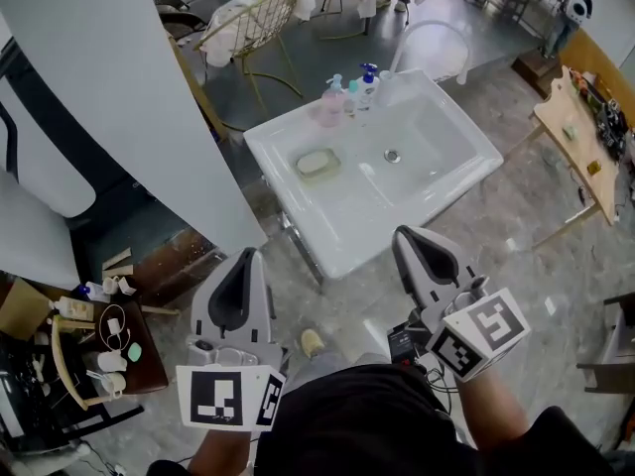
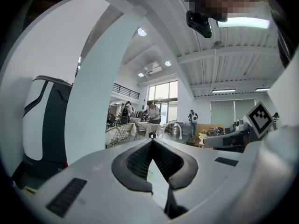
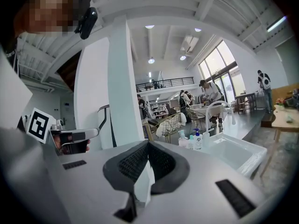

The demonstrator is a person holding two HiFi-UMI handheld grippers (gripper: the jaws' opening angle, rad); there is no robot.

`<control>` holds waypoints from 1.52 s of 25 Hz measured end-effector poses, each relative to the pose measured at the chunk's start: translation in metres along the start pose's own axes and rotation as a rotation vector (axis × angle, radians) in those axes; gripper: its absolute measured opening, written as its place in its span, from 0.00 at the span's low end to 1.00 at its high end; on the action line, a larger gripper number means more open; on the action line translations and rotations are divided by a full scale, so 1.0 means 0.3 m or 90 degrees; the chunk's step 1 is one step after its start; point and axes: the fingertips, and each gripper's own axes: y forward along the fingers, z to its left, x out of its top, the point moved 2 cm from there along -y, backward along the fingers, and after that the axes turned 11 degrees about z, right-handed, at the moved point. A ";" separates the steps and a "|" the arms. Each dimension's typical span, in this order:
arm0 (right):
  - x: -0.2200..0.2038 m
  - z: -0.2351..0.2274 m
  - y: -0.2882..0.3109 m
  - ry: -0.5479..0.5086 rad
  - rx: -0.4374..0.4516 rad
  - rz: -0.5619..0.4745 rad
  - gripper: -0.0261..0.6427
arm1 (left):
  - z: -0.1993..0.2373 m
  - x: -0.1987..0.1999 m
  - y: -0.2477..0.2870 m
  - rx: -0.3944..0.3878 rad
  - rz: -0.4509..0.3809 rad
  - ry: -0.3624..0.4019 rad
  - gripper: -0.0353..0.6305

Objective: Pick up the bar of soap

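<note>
Sink (image 1: 451,152) stands dead ahead, both claws short of its near rim. Left claw (image 1: 243,254) is closed with nothing in it, and so is the right claw (image 1: 405,234) - tips meet in both gripper views. Soap (image 1: 317,163), a pale bar in a dish, sits on the sink's left deck beside the basin. It lies forward and right of the left claw, forward and left of the right one, about equally far from each. Long axis runs roughly across the head view, slightly tilted, so a straight-in reach would likely meet it side-on.

Around: white pillar (image 1: 119,87) close on the left, faucet (image 1: 432,33) and pump bottles (image 1: 349,92) behind the soap - apart from it. Only the rim stands in the way.
</note>
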 end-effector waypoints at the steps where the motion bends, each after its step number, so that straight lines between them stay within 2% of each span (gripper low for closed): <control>1: 0.002 0.004 0.006 0.000 -0.002 0.000 0.05 | 0.014 0.005 0.004 0.000 -0.003 0.001 0.06; 7: 0.009 0.019 0.039 -0.006 -0.014 0.005 0.05 | 0.059 -0.006 0.024 -0.007 -0.003 -0.009 0.06; 19: 0.044 -0.041 0.068 -0.005 -0.028 0.003 0.05 | 0.055 0.012 0.103 -0.022 0.000 -0.008 0.06; 26: 0.086 -0.150 0.140 -0.001 -0.023 -0.005 0.05 | 0.046 0.040 0.224 -0.022 0.004 0.002 0.06; 38: 0.171 -0.395 0.303 0.014 -0.023 0.001 0.05 | 0.025 0.101 0.528 -0.034 0.025 0.011 0.06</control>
